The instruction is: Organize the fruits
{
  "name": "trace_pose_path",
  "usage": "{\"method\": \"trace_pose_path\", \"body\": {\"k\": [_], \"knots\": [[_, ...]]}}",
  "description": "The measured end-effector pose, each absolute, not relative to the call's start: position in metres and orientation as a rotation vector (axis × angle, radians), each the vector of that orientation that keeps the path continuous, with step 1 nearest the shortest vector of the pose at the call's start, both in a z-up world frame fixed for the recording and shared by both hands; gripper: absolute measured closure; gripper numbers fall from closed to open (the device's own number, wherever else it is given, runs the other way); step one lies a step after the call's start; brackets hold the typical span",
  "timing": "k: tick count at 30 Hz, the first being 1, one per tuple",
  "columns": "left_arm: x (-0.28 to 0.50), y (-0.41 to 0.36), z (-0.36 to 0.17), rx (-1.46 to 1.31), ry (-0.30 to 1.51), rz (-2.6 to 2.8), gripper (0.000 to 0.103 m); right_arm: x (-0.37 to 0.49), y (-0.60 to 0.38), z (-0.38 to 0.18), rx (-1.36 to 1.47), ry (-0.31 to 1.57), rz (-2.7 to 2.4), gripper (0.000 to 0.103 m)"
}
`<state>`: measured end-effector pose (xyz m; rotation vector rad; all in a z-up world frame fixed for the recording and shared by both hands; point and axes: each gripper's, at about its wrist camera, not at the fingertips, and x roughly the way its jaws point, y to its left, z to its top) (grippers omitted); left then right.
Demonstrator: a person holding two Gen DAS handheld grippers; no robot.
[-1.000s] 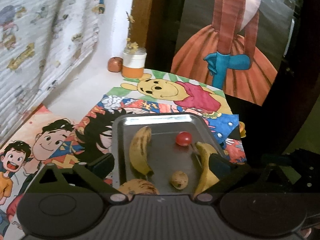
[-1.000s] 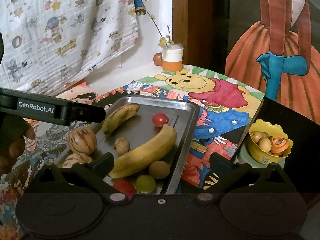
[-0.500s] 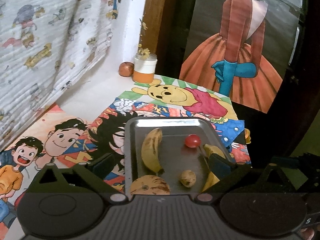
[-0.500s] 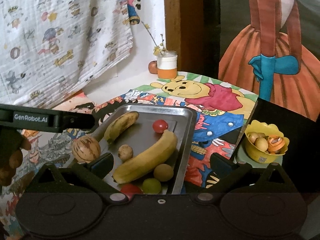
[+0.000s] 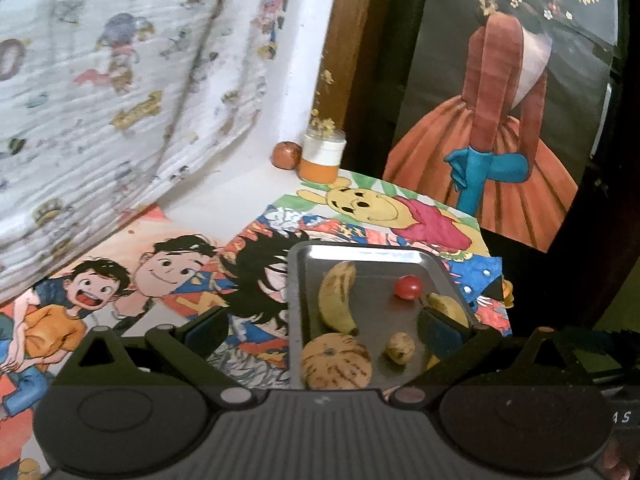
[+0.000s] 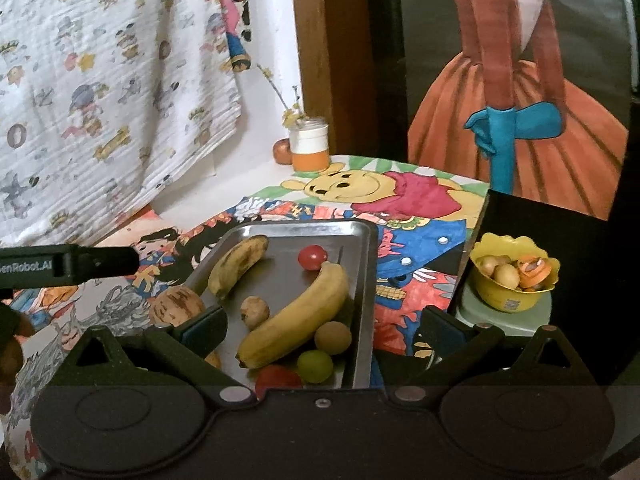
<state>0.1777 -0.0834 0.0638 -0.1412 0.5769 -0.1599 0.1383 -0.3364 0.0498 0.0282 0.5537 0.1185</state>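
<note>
Both my grippers, left gripper and right gripper, wide open, hold nothing. Fruits on steel tray just ahead. Risk: striped round fruit sits at tray rim beside my right gripper, can roll off; long banana can push small lime.

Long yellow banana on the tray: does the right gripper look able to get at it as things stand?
Probably yes. The right gripper is open and empty, the long banana lies between its fingers, nothing on top; a brown fruit and green fruit crowd its side.
</note>
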Motion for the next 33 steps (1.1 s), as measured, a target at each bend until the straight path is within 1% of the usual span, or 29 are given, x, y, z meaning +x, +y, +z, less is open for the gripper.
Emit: {"method": "trace_pose_path", "body": {"k": [23,33], "knots": [[0.137,-0.047,0.046,-0.178,0.531,-0.113,0.000,0.103,-0.311,0.046,0.059,0.454,0.003,0.001],[0.118,-0.036,0.043,-0.134,0.496,-0.119,0.000,0.085,-0.299,0.048,0.081,0.426,-0.022,0.001]]}}
